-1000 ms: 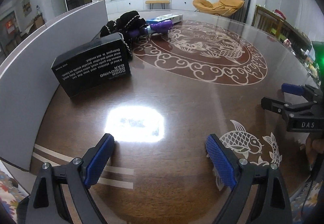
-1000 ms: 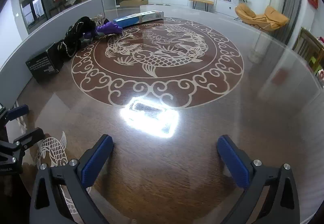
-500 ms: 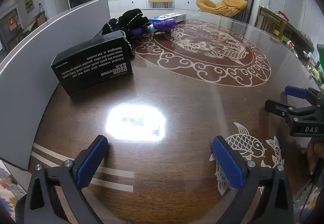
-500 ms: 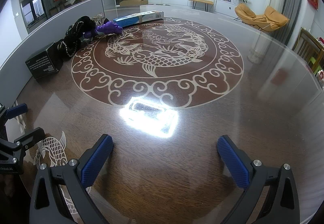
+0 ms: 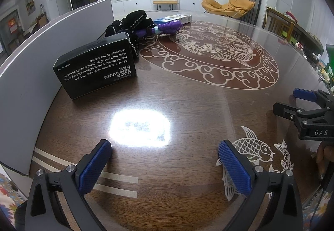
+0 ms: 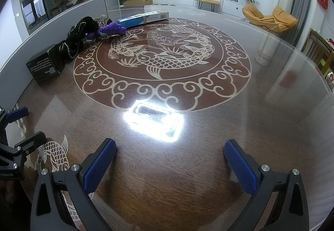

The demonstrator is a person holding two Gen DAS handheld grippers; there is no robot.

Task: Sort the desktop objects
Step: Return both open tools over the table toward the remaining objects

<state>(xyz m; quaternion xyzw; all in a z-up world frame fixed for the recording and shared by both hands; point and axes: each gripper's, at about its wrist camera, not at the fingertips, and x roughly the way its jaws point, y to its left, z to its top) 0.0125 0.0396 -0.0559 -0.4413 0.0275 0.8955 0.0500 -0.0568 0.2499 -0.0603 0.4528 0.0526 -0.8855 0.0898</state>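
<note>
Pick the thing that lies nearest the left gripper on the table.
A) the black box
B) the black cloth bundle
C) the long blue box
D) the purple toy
A: the black box stands closest ahead of the open left gripper, by the grey divider; the cloth bundle, purple toy and long blue box lie farther back.

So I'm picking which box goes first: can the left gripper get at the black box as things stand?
Probably yes: the left gripper is open, and only bare table lies between it and the black box.
</note>
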